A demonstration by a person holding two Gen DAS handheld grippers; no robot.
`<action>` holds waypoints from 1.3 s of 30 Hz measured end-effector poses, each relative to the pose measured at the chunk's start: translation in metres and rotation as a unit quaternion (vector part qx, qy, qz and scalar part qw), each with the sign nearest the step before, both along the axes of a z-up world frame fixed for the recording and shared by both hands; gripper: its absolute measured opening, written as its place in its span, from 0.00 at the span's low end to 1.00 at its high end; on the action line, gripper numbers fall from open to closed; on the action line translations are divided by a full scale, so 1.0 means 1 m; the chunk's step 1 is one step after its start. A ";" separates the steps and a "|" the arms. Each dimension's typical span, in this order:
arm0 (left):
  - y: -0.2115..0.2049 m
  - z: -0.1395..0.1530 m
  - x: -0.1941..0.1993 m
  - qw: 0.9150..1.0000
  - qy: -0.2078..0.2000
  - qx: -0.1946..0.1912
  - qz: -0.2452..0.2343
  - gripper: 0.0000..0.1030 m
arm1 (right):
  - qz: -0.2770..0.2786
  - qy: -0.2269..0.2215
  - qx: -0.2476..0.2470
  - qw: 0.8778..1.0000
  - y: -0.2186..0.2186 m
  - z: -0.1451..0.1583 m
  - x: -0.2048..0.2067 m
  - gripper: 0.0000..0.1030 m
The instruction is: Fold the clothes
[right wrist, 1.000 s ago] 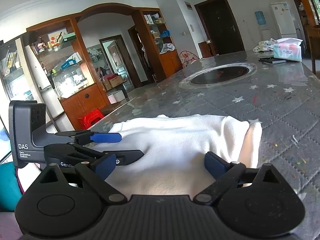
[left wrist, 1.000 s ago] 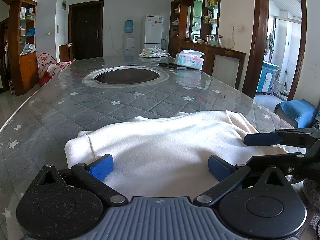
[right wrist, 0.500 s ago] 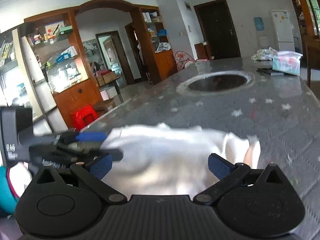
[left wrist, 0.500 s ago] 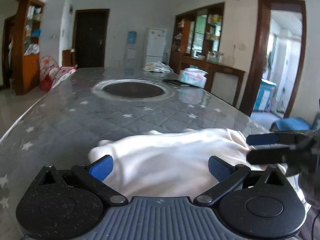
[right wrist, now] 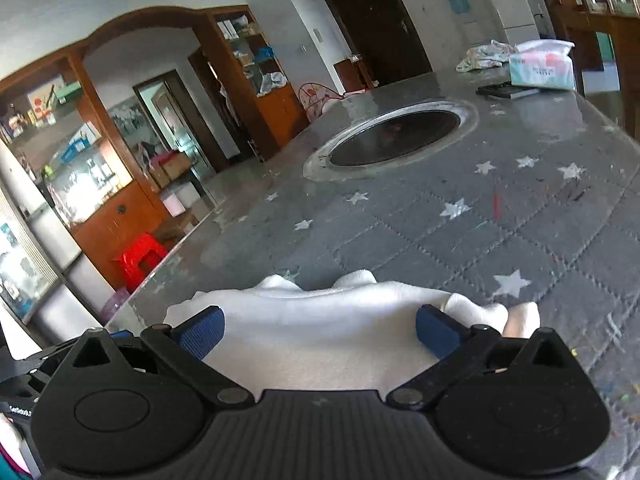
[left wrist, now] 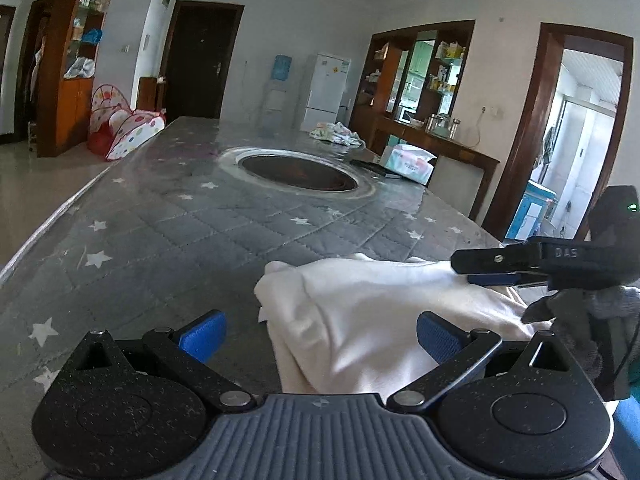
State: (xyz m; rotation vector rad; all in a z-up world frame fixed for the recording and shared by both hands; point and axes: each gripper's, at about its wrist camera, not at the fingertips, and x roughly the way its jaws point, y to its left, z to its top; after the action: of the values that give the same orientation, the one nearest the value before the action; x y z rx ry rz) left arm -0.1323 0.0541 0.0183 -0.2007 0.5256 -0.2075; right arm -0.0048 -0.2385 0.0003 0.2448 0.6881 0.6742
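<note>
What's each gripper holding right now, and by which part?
Nothing is gripped. The left gripper and right gripper are both open, fingers spread over the white garment lying on the table.

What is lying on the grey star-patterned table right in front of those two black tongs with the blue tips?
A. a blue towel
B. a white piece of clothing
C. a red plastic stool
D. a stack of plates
B: a bunched white garment lies on the grey star-patterned table between the open blue tips of the left tongs.
</note>
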 end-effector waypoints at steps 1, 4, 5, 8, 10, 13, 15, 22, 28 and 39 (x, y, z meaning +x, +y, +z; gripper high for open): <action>0.002 0.000 0.001 1.000 0.003 -0.005 0.002 1.00 | 0.004 -0.006 0.001 1.000 0.002 0.004 -0.001 1.00; 0.006 -0.001 0.004 1.000 0.010 -0.016 0.009 1.00 | 0.022 -0.016 0.006 1.000 0.013 0.011 0.002 1.00; 0.006 -0.001 0.004 1.000 0.012 -0.016 0.011 1.00 | 0.026 -0.012 0.006 1.000 0.018 0.009 0.006 1.00; 0.007 0.000 0.004 1.000 0.014 -0.011 0.014 1.00 | 0.031 0.018 0.001 0.999 0.028 -0.004 0.021 1.00; 0.009 0.001 0.004 1.000 0.017 -0.007 0.017 1.00 | 0.028 0.018 0.002 0.999 0.028 -0.008 0.024 1.00; 0.013 -0.001 0.007 0.999 0.029 -0.008 0.026 1.00 | 0.033 0.028 0.001 0.999 0.029 -0.003 0.024 1.00; 0.013 -0.002 0.009 0.999 0.038 -0.008 0.033 1.00 | 0.035 0.027 0.006 0.999 0.027 0.002 0.022 1.00; 0.012 -0.004 0.013 0.997 0.063 0.009 0.046 1.00 | 0.065 -0.042 0.026 0.997 0.023 0.030 -0.014 1.00; 0.008 -0.002 0.012 0.996 0.070 0.026 0.050 1.00 | 0.106 -0.078 -0.005 0.991 0.034 0.046 -0.046 1.00; 0.008 0.001 0.008 0.994 0.083 0.034 0.067 1.00 | 0.164 -0.127 -0.114 0.971 0.061 0.039 -0.096 1.00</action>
State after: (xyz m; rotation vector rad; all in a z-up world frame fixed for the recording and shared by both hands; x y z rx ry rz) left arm -0.1247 0.0620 0.0192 -0.1871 0.6819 -0.0414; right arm -0.1007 -0.1776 0.0396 -0.1714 0.5565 0.9166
